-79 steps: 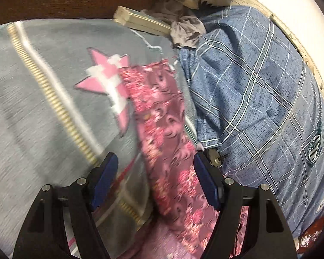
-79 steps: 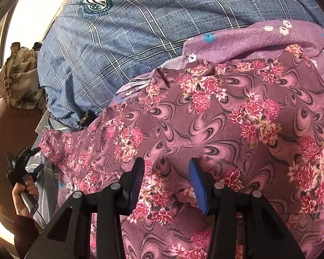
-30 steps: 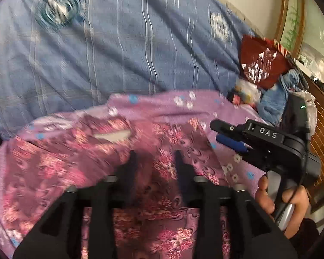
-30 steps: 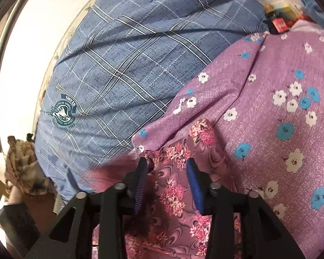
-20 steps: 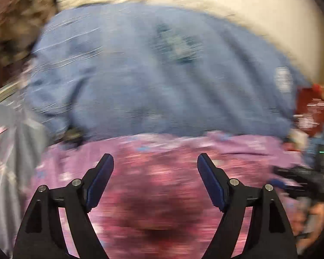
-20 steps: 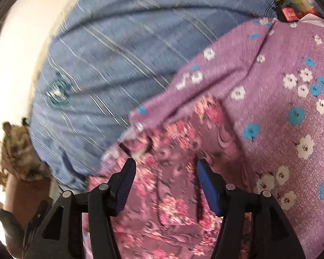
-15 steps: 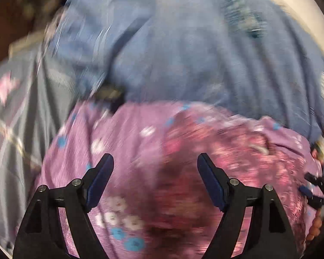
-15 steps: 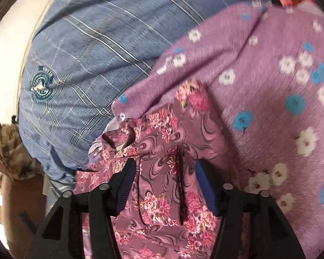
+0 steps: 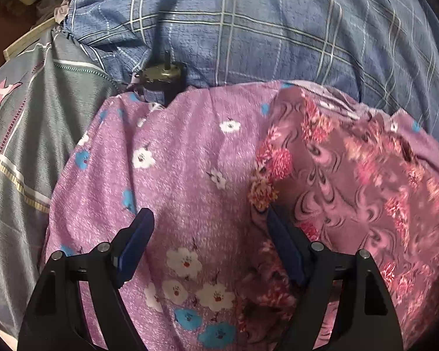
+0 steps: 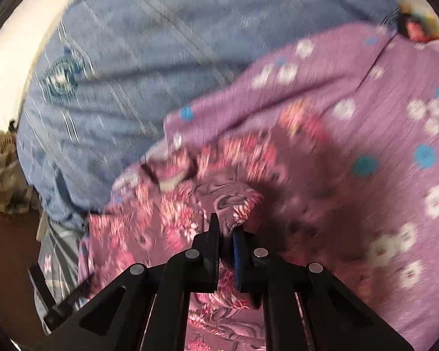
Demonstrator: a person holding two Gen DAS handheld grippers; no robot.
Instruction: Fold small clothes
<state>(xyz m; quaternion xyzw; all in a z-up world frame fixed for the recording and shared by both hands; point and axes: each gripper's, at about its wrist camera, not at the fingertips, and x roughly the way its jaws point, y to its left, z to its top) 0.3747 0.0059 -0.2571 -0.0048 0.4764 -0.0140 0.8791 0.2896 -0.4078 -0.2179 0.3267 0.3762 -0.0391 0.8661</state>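
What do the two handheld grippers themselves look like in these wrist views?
Both match: the left gripper and right gripper have matte black angular frames with triangular cut-outs, round silver bolt heads at the joints, and blue pads on the inner finger faces. No cables, lettering or sleeves show.

left wrist: steep, close | right wrist: steep, close | shared: floral garment

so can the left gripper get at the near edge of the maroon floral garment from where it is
Probably yes: the left gripper is open, the maroon floral garment edge lies by its right finger, nothing covers it.
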